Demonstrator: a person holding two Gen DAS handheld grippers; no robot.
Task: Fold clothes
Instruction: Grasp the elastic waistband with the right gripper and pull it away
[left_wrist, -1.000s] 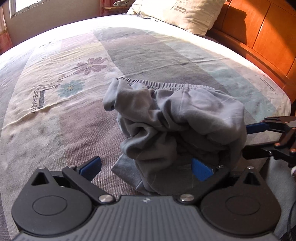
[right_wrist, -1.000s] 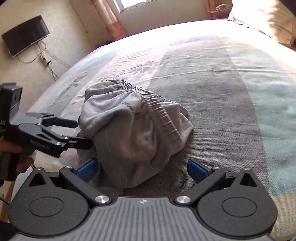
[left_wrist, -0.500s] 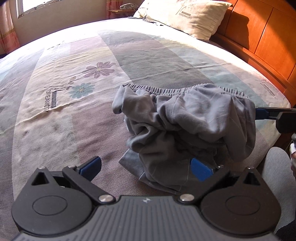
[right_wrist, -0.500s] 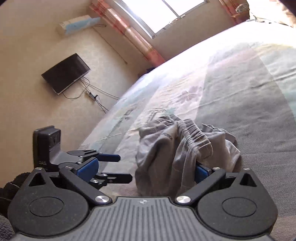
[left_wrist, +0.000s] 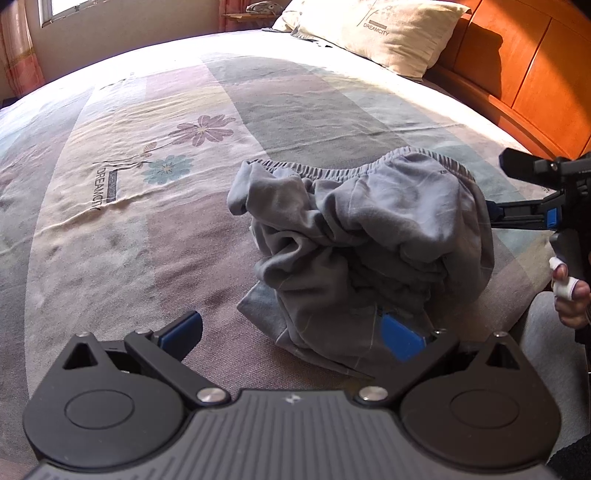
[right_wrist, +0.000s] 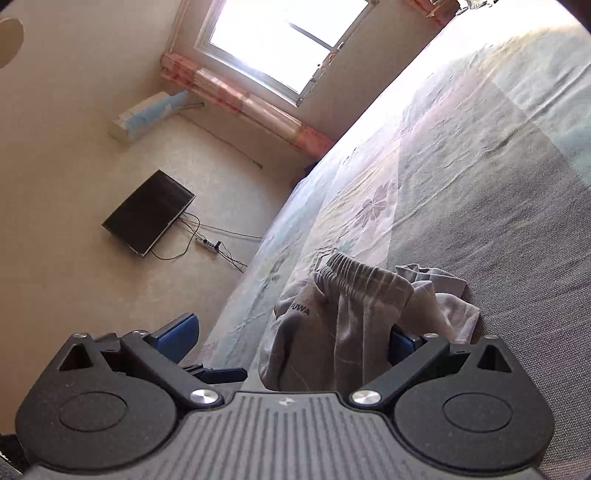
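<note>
1. Your left gripper (left_wrist: 291, 334) stands wide open, its right pad against the low front of the grey garment (left_wrist: 365, 243); nothing is held.
2. Your right gripper (right_wrist: 291, 338) is also spread, with cloth draped between its fingers.
3. The garment sits bunched, waistband up, near the bed's (left_wrist: 110, 229) near edge, unfolded.
4. Close each gripper on a single waistband corner, not a wad, so the cloth opens flat.

Black ribbed tongs (left_wrist: 291, 332), blue pads (left_wrist: 400, 336) (silver screws), taped finger (left_wrist: 563, 288)
</note>
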